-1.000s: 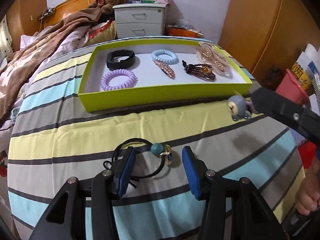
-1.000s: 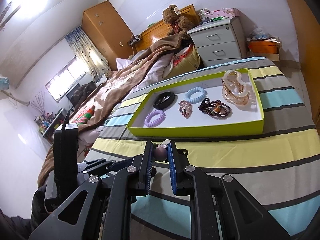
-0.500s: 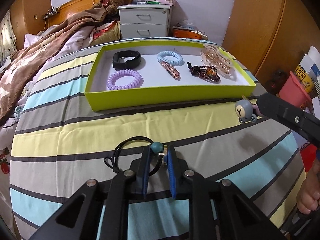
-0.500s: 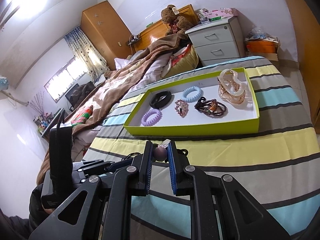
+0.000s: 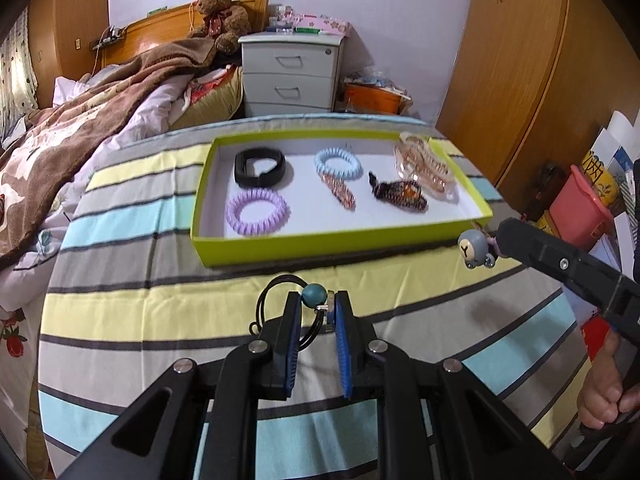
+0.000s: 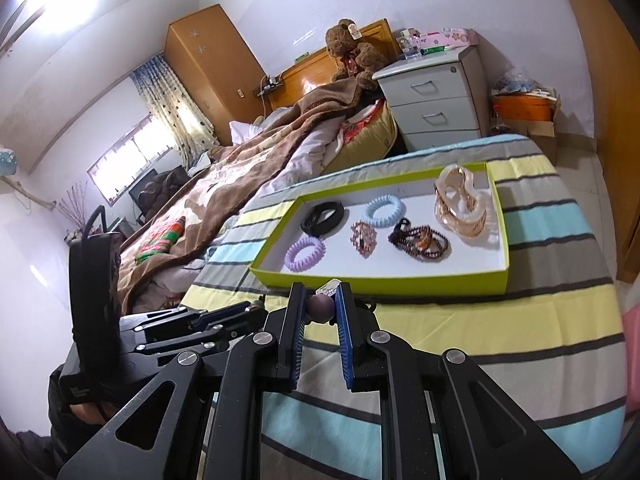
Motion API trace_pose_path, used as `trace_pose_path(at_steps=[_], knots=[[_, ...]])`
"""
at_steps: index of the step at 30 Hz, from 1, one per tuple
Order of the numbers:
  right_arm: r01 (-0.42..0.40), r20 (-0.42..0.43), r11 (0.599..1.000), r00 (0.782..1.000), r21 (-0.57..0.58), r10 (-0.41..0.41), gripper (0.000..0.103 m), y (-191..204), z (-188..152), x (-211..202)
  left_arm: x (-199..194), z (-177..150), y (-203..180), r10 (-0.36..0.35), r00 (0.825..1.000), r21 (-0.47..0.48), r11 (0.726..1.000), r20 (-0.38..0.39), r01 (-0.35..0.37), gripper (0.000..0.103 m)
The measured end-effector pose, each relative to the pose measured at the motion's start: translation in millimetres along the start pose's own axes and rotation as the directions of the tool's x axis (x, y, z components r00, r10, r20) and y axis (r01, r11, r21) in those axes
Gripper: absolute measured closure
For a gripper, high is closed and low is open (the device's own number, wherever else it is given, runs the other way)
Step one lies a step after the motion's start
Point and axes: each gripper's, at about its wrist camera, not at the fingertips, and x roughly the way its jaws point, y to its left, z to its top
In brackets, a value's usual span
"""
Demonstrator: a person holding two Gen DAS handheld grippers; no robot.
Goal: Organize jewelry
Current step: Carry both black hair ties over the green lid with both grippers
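The left gripper (image 5: 316,307) clamped a black hair tie (image 5: 280,304), the right gripper (image 6: 320,305) a bear charm (image 5: 474,249) marked "Y", before the green tray (image 5: 340,242).

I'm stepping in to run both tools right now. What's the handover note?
Left tool: jaws have just closed, shut on the black hair tie with the teal bead, near edge of the striped cloth.
Right tool: shut on a bear-head hair tie, held just short of the tray's near right corner.
Green tray: already holds a black band, purple coil tie, blue coil tie, pink clip, dark beaded piece and claw clip.
Left: place both held ties in the tray.
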Motion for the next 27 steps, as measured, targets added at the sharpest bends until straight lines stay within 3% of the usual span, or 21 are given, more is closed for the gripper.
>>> trace_pose_path(at_steps=[14,27], knots=[[0.023,0.017,0.999,1.0,-0.032,-0.022,0.087,0.8,29.0,5.2,-12.0,53.5,9.1,-0.04,0.996,-0.01,0.999,0.076,0.041,0.086],[0.061,-0.069,0.997,0.996,-0.045,-0.064,0.087,-16.9,41.0,53.7,28.7,103.2,15.1,-0.118,0.991,-0.031,0.992,0.056,0.12,0.086]])
